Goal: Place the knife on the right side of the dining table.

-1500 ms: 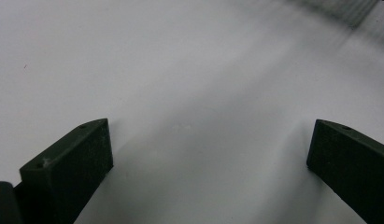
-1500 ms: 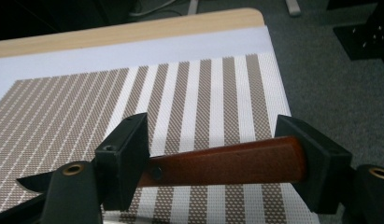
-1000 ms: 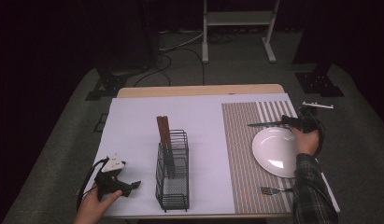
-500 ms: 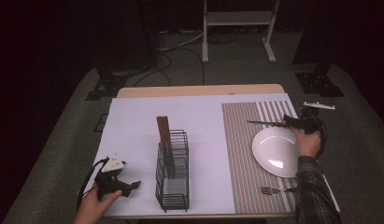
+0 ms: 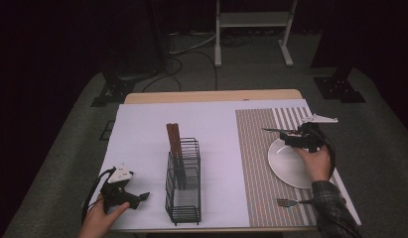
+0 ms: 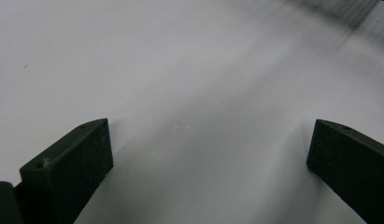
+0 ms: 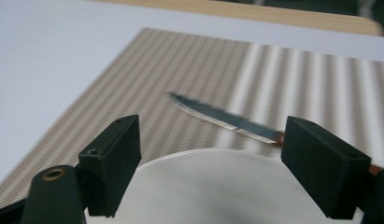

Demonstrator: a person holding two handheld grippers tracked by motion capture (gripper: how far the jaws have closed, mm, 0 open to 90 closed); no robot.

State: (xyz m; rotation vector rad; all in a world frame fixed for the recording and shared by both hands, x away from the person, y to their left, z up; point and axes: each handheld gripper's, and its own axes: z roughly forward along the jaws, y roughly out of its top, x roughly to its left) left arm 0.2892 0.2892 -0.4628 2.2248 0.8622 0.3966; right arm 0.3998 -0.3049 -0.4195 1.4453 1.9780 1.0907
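Dark room all around, with a wooden table mostly covered by a big white sheet. On the sheet's right side sits a striped beige placemat, and on that a round white plate.

The main thing here is the knife, lying flat on the placemat just past the plate's far rim. It's got a slim, pointed, silvery blade with a darker band along it; the handle end runs behind the right-hand jaw in the right gripper view, so I can't say much about that part. It's a bit blurred too.

The right gripper is over the plate's far edge, and its jaws have just been opening. They stand wide with nothing pinched between the pads, the knife lying on the mat beyond them.

Mid-table there's a black wire rack with a couple of brown wooden-handled utensils standing upright in it. It's well apart from the knife, so not in the way. A fork lies near the placemat's front edge, beside the person's right sleeve.

The left gripper rests at the front left of the sheet, jaws spread wide over bare white paper.
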